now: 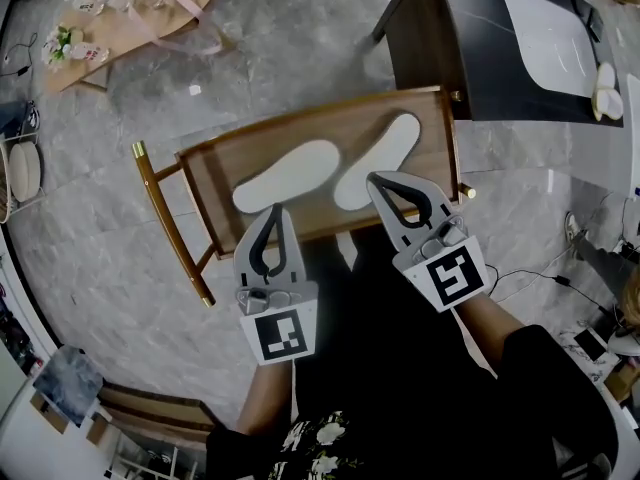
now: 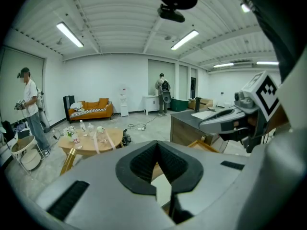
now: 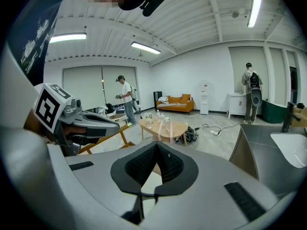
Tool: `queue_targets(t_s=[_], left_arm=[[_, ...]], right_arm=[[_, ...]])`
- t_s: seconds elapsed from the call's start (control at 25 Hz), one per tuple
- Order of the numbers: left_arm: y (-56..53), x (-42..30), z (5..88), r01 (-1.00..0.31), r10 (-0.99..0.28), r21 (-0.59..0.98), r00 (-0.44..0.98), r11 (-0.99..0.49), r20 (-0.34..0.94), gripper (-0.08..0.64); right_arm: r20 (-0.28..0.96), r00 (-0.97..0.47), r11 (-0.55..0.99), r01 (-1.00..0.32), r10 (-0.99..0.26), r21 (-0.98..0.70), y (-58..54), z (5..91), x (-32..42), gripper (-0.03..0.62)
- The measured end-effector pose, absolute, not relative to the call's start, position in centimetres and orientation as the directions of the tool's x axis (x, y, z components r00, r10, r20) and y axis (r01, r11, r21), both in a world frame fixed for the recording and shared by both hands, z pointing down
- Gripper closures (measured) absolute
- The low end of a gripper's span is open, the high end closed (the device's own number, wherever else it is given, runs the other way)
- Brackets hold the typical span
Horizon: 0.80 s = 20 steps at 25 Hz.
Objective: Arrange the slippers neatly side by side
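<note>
Two white slippers lie on a low wooden table with gold legs. The left slipper and the right slipper sit apart, angled so their far ends spread. My left gripper is shut and empty, its tip over the near end of the left slipper. The right gripper is shut too, with nothing held, its tip at the near end of the right slipper. In the left gripper view the shut left gripper shows a bit of white slipper below it. The right gripper looks the same above a white slipper.
A dark desk with a white tray stands at the far right. A round wooden table with bottles is at the far left. Cables trail on the floor at right. People stand in the room.
</note>
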State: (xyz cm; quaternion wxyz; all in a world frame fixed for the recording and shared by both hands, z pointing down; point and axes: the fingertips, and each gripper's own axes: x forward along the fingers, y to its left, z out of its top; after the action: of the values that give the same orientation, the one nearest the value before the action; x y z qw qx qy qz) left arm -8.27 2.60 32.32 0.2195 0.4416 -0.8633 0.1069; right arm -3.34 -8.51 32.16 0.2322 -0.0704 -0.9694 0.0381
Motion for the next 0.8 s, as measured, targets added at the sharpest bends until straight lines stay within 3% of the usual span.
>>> queue_targets(t_s=[0.8], left_arm=[[2.3,-7.1,36.4,-0.849,-0.720,0.009,-0.442,0.528,0.535,0.560]], right_arm=[[0.487,-0.866,0.988,0.044,0.112,-0.151,-8.4,36.1,-1.8,0.595]])
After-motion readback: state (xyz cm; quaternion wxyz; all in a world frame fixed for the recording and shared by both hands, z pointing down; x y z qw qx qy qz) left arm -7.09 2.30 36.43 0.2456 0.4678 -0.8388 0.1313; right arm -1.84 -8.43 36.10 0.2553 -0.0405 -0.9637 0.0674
